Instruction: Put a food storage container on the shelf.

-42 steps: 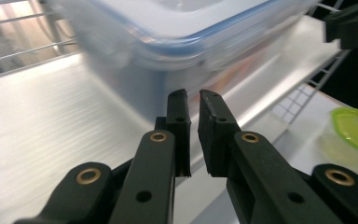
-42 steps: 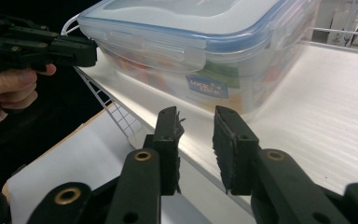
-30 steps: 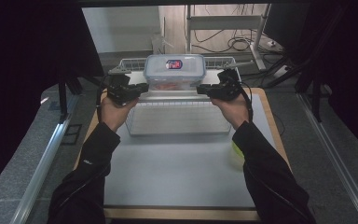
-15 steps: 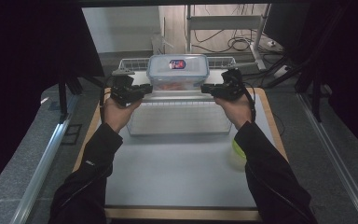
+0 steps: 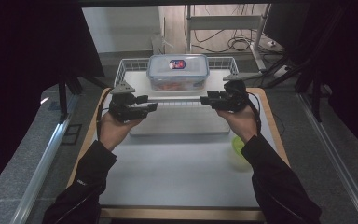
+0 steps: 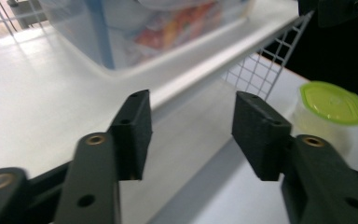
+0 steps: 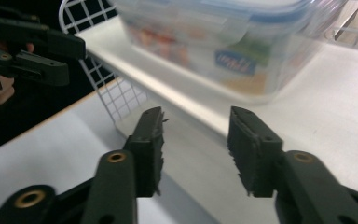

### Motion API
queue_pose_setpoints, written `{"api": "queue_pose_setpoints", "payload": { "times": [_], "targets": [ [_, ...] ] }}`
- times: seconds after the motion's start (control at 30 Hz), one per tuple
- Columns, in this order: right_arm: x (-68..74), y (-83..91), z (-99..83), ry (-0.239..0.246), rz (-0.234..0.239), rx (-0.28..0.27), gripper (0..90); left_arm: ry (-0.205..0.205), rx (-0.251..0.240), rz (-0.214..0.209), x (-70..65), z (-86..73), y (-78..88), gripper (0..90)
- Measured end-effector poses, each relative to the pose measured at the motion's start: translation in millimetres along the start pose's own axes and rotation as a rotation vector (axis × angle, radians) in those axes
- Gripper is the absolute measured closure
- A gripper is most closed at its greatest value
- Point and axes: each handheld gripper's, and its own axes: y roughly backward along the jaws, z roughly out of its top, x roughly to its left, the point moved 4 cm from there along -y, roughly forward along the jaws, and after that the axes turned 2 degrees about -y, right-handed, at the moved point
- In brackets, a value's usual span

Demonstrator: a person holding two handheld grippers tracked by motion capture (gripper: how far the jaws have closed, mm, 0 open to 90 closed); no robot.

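A clear box with a blue lid [image 5: 178, 71] stands on the white floor of a wire basket [image 5: 127, 65] at the table's far side. My left gripper [image 5: 152, 104] hovers just in front of the basket's front left, and my right gripper [image 5: 205, 99] just in front of its front right. Both point inward at each other. The jaws of both have just been opening and hold nothing. In the left gripper view my left gripper [image 6: 191, 122] faces the basket's front rim and the box [image 6: 121, 32]. In the right gripper view my right gripper [image 7: 193, 135] faces the box [image 7: 223, 44].
A small tub with a green lid [image 5: 238, 145] sits on the white mat [image 5: 177, 182] by the right forearm, also as the tub [image 6: 332, 103]. The basket's mesh side [image 7: 116, 95] stands close ahead. Cables and a rack lie beyond the table.
Both grippers have drawn back from the basket's front edge toward the person, and their jaws now stand apart. The box and basket sit slightly farther away than before.
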Motion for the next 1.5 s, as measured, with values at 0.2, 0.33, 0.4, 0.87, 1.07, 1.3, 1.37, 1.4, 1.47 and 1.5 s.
{"api": "queue_pose_setpoints", "payload": {
  "times": [0.2, 0.33, 0.4, 0.87, 1.07, 1.3, 1.37, 1.4, 1.47, 1.5],
  "targets": [
    [13.4, 7.3, -17.4, 0.043, 0.004, 0.012, 42.0, -0.034, 0.015, -0.027, -18.0, -16.7, 4.8, 33.2],
    [22.7, 11.7, -33.2, 0.062, 0.012, 0.017, 35.5, -0.077, 0.043, -0.031, -31.7, -29.9, 6.2, 25.8],
    [25.8, 13.1, -40.5, 0.07, 0.013, 0.021, 32.3, -0.092, 0.052, -0.026, -37.6, -36.1, 6.5, 21.7],
    [33.6, 21.2, -106.6, 0.088, -0.018, 0.026, 16.9, -0.081, 0.065, -0.043, -59.5, -92.3, 15.4, 4.5],
    [38.5, 19.2, -129.4, 0.105, -0.027, 0.065, 15.6, -0.126, 0.079, 0.031, -60.3, -118.5, 18.4, 1.9],
    [41.2, 21.6, -153.7, 0.11, -0.04, 0.085, 15.9, -0.058, 0.072, 0.031, -57.2, -152.8, 17.6, 2.2],
    [38.8, 22.2, -161.0, 0.093, -0.044, 0.094, 15.9, -0.062, 0.078, 0.041, -56.7, -158.4, 17.6, 2.4],
    [37.1, 22.4, -165.2, 0.082, -0.046, 0.098, 16.1, -0.062, 0.078, 0.045, -56.6, -159.9, 17.5, 2.4],
    [33.6, 22.7, -172.8, 0.063, -0.052, 0.111, 16.3, -0.062, 0.068, 0.051, -56.4, -160.4, 17.6, 2.3],
    [31.9, 23.1, -175.5, 0.06, -0.056, 0.117, 16.4, -0.065, 0.059, 0.051, -56.3, -160.1, 17.8, 2.1]
  ]
}}
